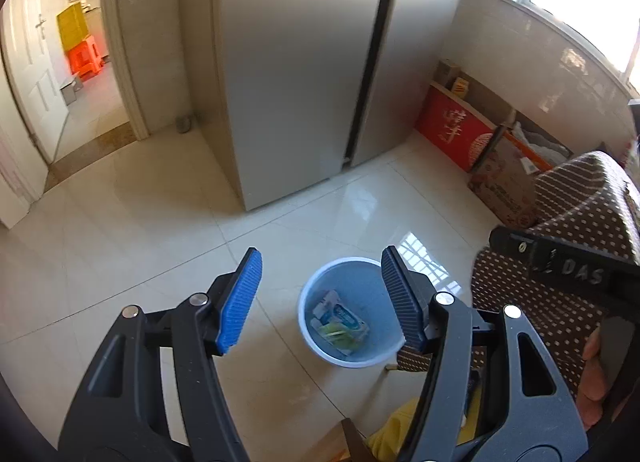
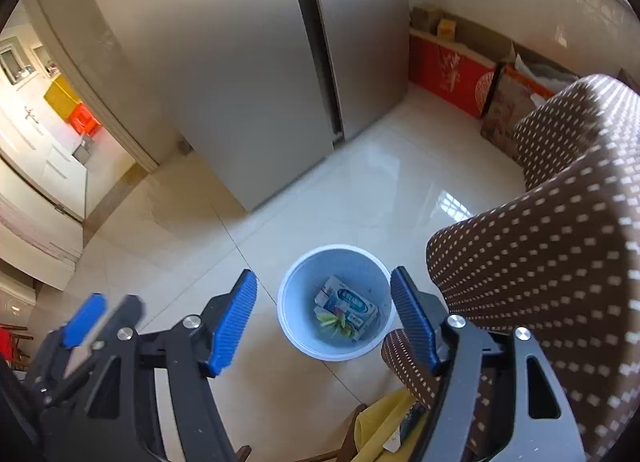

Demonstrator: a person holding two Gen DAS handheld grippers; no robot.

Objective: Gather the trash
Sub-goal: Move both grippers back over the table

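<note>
though light and crinkly, wrappers (image 2: 346,312) in blue bin (image 2: 288,326) likely slippery; best pinched at an edge. left gripper (image 1: 320,298), right gripper (image 2: 324,320): jaws apart, empty.

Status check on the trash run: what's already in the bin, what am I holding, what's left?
Done: a blue-and-white wrapper and green scraps lie in the blue bin. In hand: nothing; the left gripper and right gripper are both open and empty above the bin. Left: no loose trash shows on the tile floor; the rest of the room is out of view.
</note>
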